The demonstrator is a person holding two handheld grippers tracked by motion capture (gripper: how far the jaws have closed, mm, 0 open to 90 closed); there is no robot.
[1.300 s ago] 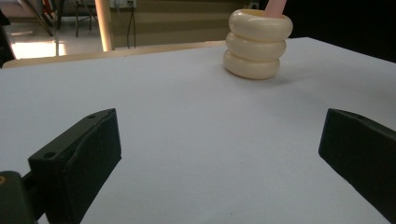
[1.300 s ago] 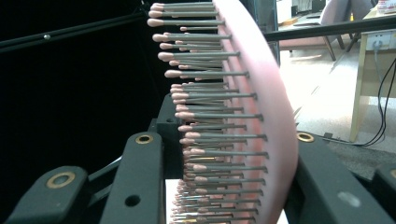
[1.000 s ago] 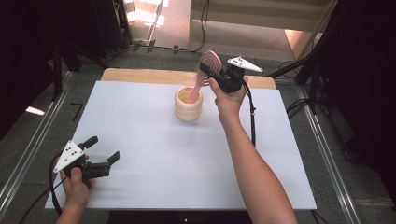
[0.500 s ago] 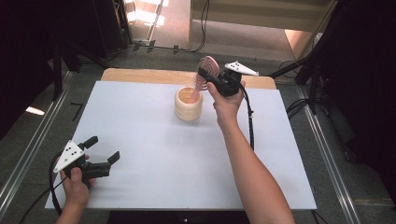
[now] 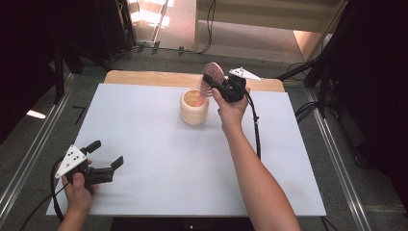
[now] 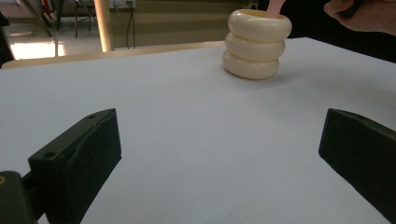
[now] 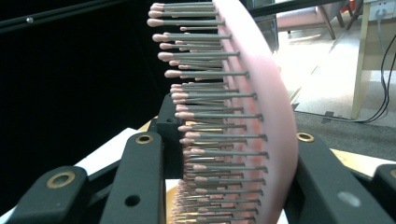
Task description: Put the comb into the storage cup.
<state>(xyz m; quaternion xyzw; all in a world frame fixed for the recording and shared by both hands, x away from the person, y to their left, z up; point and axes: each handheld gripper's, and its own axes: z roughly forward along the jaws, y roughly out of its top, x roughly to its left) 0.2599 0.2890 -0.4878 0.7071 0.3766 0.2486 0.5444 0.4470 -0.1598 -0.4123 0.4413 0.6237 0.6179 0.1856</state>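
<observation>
Right claw (image 5: 210, 81) sank; hairbrush (image 5: 210, 77) clamped between its jaws.

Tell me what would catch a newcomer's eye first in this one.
The pink paddle hairbrush with grey pink-tipped bristles, clamped in the right gripper, its handle end dipping into the cream holder of three stacked rings near the far edge of the white table. Next, the left gripper, jaws open over the near left corner.

Glossy cream plastic holder (image 6: 256, 43), pink plastic hairbrush (image 7: 252, 107), matt white tabletop (image 5: 159, 144)
</observation>
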